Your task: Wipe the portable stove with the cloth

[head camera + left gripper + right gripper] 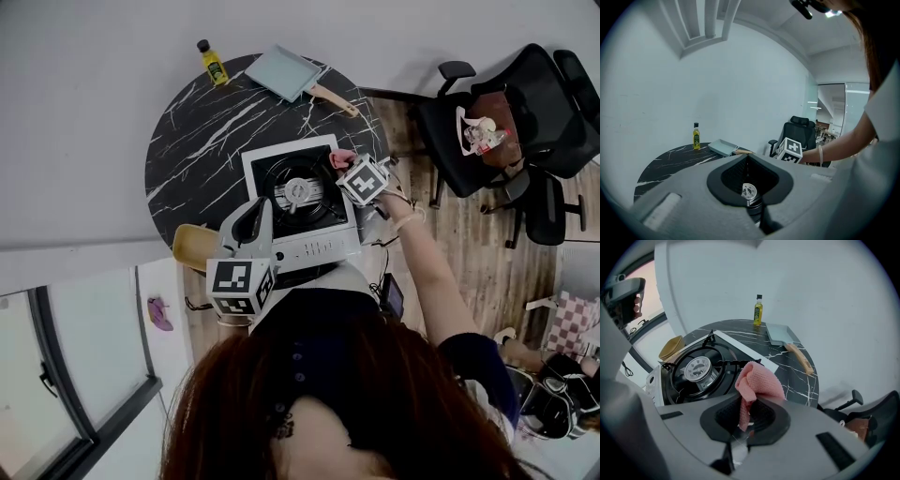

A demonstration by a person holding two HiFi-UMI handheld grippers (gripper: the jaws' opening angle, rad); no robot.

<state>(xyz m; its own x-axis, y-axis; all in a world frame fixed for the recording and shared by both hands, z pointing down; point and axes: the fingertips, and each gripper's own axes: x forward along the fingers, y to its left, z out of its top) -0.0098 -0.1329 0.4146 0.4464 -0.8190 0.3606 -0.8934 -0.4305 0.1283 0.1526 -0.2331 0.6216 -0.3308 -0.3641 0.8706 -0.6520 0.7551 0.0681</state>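
The white portable stove (pixel 281 161) with a black burner (pixel 697 369) stands on the near side of a round black marble table (pixel 202 141). My right gripper (pixel 351 169) is shut on a bunched pink cloth (pixel 759 380) and holds it at the stove's right edge, just above the burner pan. My left gripper (pixel 262 212) hovers over the stove's front left corner. Its jaws (pixel 746 158) meet with nothing between them. In the left gripper view the stove is hidden behind the gripper's own body.
A yellow oil bottle (pixel 213 62) and a blue-grey square pan (pixel 286 73) with a wooden handle lie at the table's far side. A wooden bowl (pixel 671 348) sits by the stove's left. Black office chairs (pixel 506 112) stand to the right, with a white wall behind.
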